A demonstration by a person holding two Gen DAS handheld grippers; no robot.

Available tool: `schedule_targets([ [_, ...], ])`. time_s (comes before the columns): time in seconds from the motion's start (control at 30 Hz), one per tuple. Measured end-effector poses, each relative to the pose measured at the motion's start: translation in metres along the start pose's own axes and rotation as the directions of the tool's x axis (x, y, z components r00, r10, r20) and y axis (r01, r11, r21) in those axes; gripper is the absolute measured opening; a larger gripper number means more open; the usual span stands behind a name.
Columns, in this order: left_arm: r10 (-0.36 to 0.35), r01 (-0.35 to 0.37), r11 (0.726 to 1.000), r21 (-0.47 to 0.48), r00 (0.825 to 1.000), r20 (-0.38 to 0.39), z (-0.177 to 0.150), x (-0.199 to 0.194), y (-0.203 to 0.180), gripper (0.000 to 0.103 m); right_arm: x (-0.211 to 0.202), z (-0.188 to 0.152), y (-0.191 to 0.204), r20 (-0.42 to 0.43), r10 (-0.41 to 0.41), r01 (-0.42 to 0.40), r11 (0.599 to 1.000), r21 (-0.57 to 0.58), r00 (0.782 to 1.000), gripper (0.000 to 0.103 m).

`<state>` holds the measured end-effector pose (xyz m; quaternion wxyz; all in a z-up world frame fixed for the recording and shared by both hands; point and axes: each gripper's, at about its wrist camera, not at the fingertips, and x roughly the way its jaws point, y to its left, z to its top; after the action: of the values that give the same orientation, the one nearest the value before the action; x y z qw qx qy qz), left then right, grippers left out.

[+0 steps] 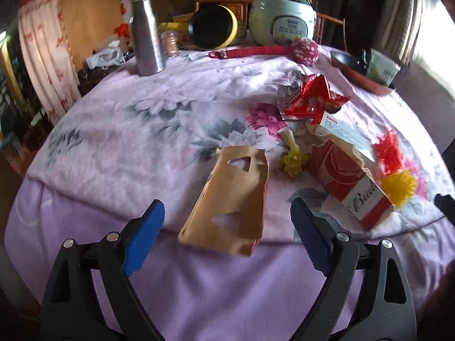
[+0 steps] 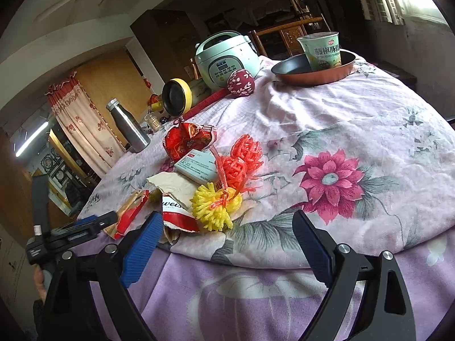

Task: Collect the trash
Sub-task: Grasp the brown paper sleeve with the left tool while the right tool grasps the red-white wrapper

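Observation:
Trash lies on a floral pink tablecloth (image 1: 142, 130). A torn brown cardboard piece (image 1: 230, 201) hangs over the front edge, just ahead of my open left gripper (image 1: 227, 218). To its right lie a torn red Budweiser carton (image 1: 349, 187), a red foil wrapper (image 1: 312, 99), a small white box (image 1: 341, 130), and yellow (image 1: 398, 187) and red foam nets (image 1: 389, 150). My right gripper (image 2: 227, 227) is open at the table edge, close to the yellow net (image 2: 216, 207), red nets (image 2: 241, 159), carton (image 2: 176, 213), box (image 2: 199, 167) and wrapper (image 2: 187, 139).
At the back stand a steel bottle (image 1: 146, 31), a rice cooker (image 1: 284, 20), a yellow-rimmed pot (image 1: 216, 27), a red massage hammer (image 1: 284, 49) and a pan holding a noodle cup (image 2: 321, 51). The left gripper tool (image 2: 71, 227) shows in the right wrist view.

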<state>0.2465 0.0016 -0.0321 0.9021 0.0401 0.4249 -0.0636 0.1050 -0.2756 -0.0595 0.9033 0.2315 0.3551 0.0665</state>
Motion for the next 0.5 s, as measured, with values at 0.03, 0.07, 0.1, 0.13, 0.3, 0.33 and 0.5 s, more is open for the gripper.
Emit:
schedule_targets([
  [0.03,0.025,-0.025,0.999,0.022,1.000,-0.012,0.004,0.010,-0.004,0.087,0.001,0.000,0.000,-0.003,0.001,-0.001,1.000,0.000,1.000,0.091],
  [0.07,0.037,-0.036,0.999,0.027,0.999,-0.035,0.007,0.020,-0.005,0.087,0.001,0.000,0.000,-0.005,0.002,-0.002,1.000,0.000,1.000,0.091],
  [0.1,0.033,-0.032,0.999,0.019,0.997,-0.067,0.008,0.029,-0.004,0.086,0.001,0.000,0.000,-0.007,0.004,-0.004,1.000,-0.001,1.000,0.091],
  [0.13,0.007,-0.007,1.000,-0.004,0.995,-0.103,0.008,0.038,0.000,0.073,0.002,0.001,-0.001,-0.009,0.005,-0.005,1.000,-0.001,1.000,0.091],
  [0.3,-0.060,0.060,0.997,-0.053,0.998,-0.007,-0.004,0.013,0.018,0.060,0.002,0.001,0.001,-0.008,0.007,-0.007,1.000,-0.012,1.000,0.091],
  [0.33,-0.051,0.053,0.997,-0.057,0.998,0.021,-0.008,0.005,0.021,0.060,0.002,0.000,0.002,-0.010,0.012,-0.012,1.000,-0.020,1.000,0.091],
  [0.5,-0.070,0.073,0.986,-0.149,0.997,0.027,-0.017,0.001,0.045,0.060,0.002,-0.003,0.023,-0.019,0.020,-0.022,0.994,-0.107,1.000,0.085],
])
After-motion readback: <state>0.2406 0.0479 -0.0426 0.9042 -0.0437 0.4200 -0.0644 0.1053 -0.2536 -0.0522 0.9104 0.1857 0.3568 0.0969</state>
